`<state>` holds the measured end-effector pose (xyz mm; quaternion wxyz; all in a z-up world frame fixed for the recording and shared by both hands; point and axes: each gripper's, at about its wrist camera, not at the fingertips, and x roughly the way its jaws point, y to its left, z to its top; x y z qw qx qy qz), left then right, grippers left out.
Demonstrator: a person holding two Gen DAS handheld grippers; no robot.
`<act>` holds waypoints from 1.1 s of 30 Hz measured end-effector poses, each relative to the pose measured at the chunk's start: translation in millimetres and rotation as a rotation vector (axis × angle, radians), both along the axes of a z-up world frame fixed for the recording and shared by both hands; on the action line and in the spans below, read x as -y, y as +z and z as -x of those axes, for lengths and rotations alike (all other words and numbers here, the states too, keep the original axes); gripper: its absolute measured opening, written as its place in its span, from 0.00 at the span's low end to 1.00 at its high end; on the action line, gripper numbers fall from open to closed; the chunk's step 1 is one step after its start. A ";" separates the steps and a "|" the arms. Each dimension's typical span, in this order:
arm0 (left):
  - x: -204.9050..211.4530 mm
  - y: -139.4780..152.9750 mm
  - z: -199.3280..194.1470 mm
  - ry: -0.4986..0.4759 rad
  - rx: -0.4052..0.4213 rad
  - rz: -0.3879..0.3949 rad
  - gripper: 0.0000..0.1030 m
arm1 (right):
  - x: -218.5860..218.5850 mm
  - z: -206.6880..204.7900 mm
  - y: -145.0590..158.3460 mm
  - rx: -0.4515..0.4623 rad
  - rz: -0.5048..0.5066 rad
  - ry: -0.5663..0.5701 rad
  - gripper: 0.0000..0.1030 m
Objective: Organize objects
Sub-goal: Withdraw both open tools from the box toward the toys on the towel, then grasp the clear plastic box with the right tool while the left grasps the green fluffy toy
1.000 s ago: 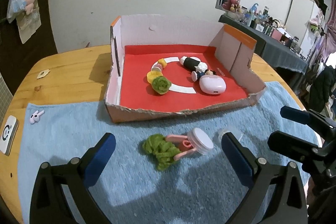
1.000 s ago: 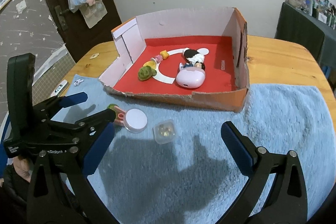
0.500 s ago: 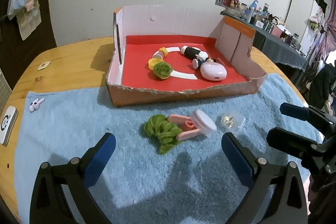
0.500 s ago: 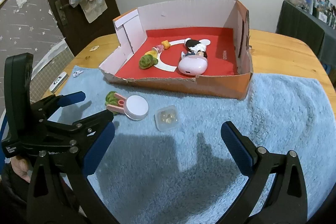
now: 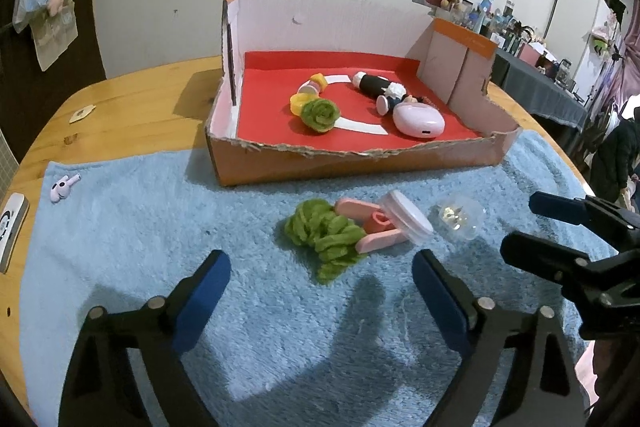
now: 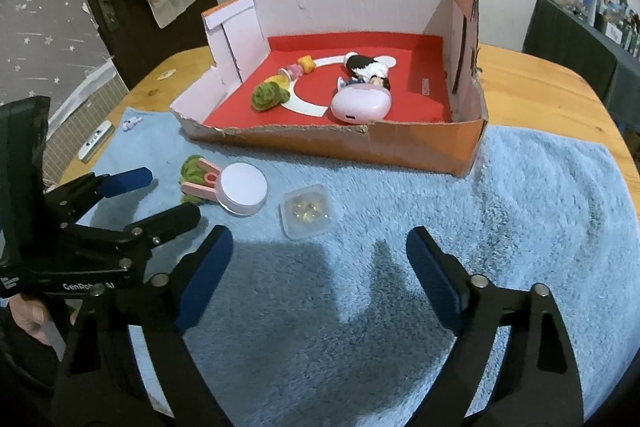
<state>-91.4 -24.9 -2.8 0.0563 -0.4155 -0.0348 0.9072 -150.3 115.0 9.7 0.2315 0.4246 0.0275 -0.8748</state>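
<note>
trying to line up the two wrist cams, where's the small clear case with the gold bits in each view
Left wrist: the clear case lies on the blue towel at right of centre, just right of the white-lidded jar.
Right wrist: the case lies near the centre, again just right of the jar.
Shared landmark: the cardboard box behind both.

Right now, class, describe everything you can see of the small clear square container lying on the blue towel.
The clear square container looks like thin transparent plastic with rounded corners, lid closed. Small gold-coloured pieces lie inside. It rests flat on the blue towel, in front of the cardboard box, just right of the round white-lidded jar, apparently apart from it. No gripper touches it.
</note>
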 end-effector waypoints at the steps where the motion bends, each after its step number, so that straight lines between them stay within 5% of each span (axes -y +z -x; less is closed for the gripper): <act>1: 0.2 -0.7 0.5 -0.002 0.003 0.000 0.86 | 1.1 1.1 -1.9 0.003 -0.007 0.002 0.84; 5: 1.2 -5.6 3.7 -0.009 0.018 -0.001 0.81 | 5.4 4.1 -6.7 0.011 -0.024 0.009 0.78; 23: 11.2 -10.7 19.3 0.020 0.045 0.005 0.74 | 24.3 20.2 -20.0 0.027 -0.094 0.047 0.77; 33: 4.0 -9.3 29.3 -0.013 0.041 0.000 0.60 | 28.9 28.9 -25.2 0.027 -0.121 0.052 0.61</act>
